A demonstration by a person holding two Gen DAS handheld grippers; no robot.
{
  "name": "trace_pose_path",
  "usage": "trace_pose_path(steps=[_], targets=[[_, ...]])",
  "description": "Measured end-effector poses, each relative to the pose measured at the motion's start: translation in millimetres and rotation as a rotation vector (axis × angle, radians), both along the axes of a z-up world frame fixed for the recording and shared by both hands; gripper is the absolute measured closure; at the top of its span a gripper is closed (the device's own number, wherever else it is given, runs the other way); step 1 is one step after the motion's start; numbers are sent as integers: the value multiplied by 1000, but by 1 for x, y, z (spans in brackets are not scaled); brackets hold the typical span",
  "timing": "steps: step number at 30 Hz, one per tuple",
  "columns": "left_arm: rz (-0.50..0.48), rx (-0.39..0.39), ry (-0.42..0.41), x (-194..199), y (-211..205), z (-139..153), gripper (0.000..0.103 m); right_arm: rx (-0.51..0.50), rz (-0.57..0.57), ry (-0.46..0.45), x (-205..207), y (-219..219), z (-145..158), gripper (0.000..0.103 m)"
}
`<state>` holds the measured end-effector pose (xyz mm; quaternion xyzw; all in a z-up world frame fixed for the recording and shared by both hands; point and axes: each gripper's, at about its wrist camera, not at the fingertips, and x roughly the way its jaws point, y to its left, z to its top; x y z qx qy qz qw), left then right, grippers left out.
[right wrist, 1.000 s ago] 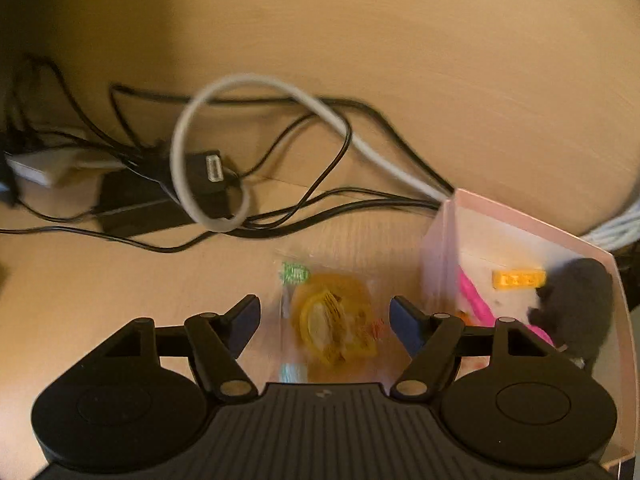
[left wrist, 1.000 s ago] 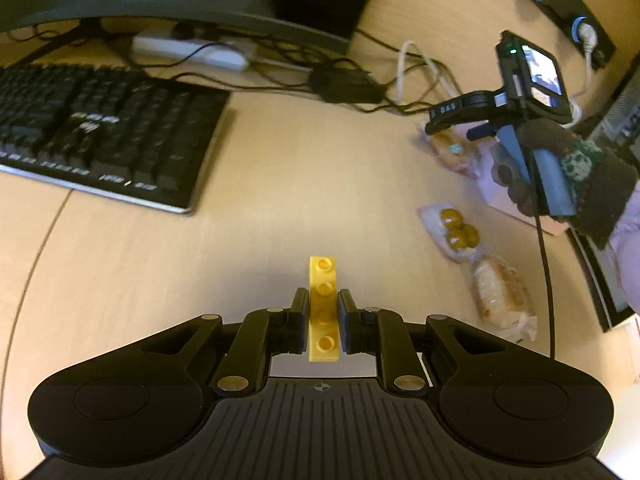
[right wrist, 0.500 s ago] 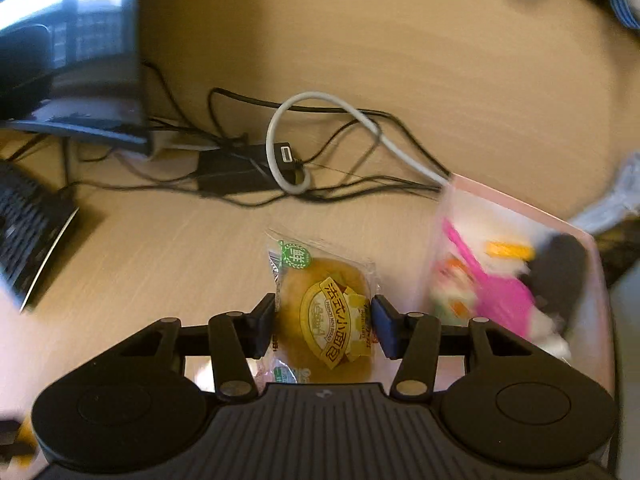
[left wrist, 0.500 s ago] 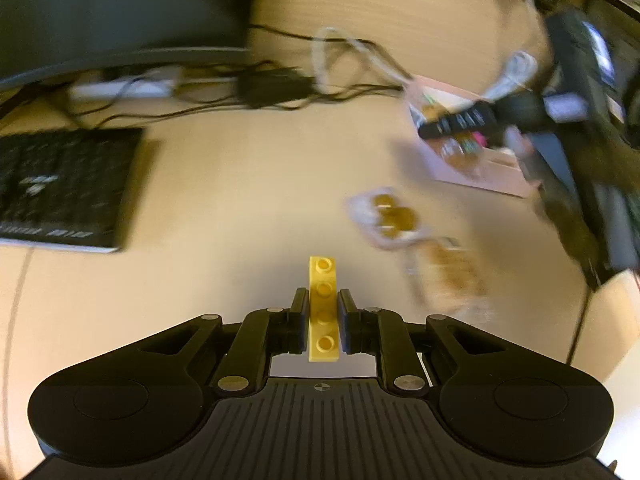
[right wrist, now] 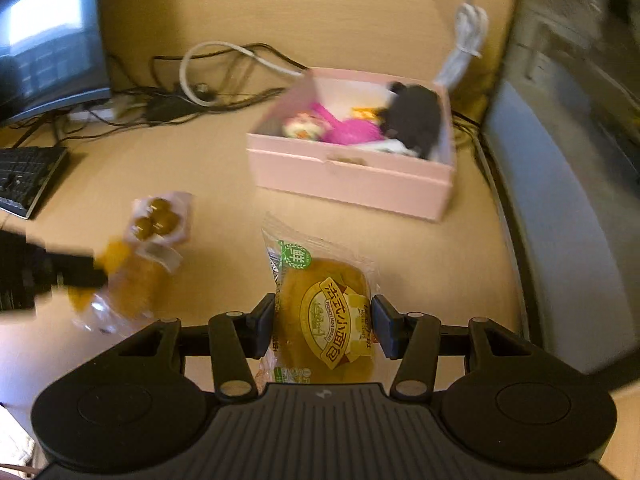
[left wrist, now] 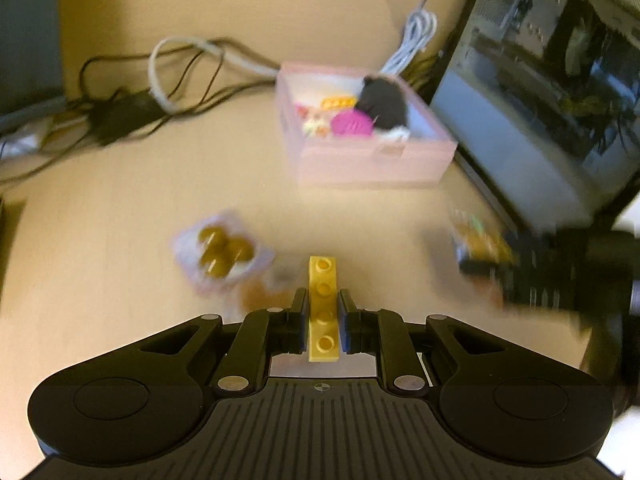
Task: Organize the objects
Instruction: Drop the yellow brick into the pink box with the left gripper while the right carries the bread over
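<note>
My left gripper point(left wrist: 323, 312) is shut on a yellow studded brick point(left wrist: 323, 308) and holds it above the desk. My right gripper point(right wrist: 323, 320) is shut on a packaged mini bread point(right wrist: 326, 312) and holds it off the desk. A pink box point(left wrist: 368, 160) stands ahead; it holds a pink toy, a dark plush and a yellow brick point(left wrist: 339, 102). The box also shows in the right wrist view point(right wrist: 352, 176). The right gripper appears blurred at the right of the left wrist view point(left wrist: 480, 256). The left gripper appears blurred at the left of the right wrist view point(right wrist: 52, 276).
A packet of green olives point(left wrist: 222, 254) point(right wrist: 158, 218) and another bread packet point(right wrist: 120, 292) lie on the desk. Tangled cables point(left wrist: 168, 72) run along the back. A keyboard point(right wrist: 24, 176) is at left, a monitor point(left wrist: 552, 80) at right.
My right gripper closed on the bread packet, lifted it and pulled back from the box. My left gripper swung right with the brick, from the keyboard toward the pink box.
</note>
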<state>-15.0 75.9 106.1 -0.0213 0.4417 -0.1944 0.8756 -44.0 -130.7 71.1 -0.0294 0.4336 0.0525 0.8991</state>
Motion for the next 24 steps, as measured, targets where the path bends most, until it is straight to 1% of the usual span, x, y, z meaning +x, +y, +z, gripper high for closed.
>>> trace_pose_path(steps=[4,7,9,11,12,14,15,18,20,21,22,23,24], targets=[[-1,-1,-100,34,-30,30,86,46,-18,2,-13,-22,-4,53],[16,-26,-161,67,-56,45,86,78,-22,1,-16,-28,-8,53],[33,-46,-202,88,-72,49,86,87,-8,-17,-19,-27,-9,53],[45,-102,-257,115,-87,52,84,77,8,-32,-21,-24,-9,53],[54,-114,-276,129,-93,50,83,72,21,-39,-22,-23,-10,53],[89,-76,-284,153,-107,44,82,57,43,-52,-24,-23,-11,53],[103,-68,-290,159,-112,41,81,50,47,-59,-25,-23,-11,53],[148,-69,-305,160,-112,37,81,47,49,-64,-26,-30,-12,53],[169,-66,-273,156,-105,34,81,66,52,-60,-20,-37,-9,53],[156,-68,-272,153,-99,33,80,73,75,-82,-16,-39,-6,53],[159,-52,-283,146,-93,30,78,62,73,-101,-10,-41,-3,53],[172,-29,-280,138,-88,26,78,54,55,-101,-1,-42,-1,53],[182,-19,-265,130,-82,21,78,66,53,-97,9,-44,3,53]])
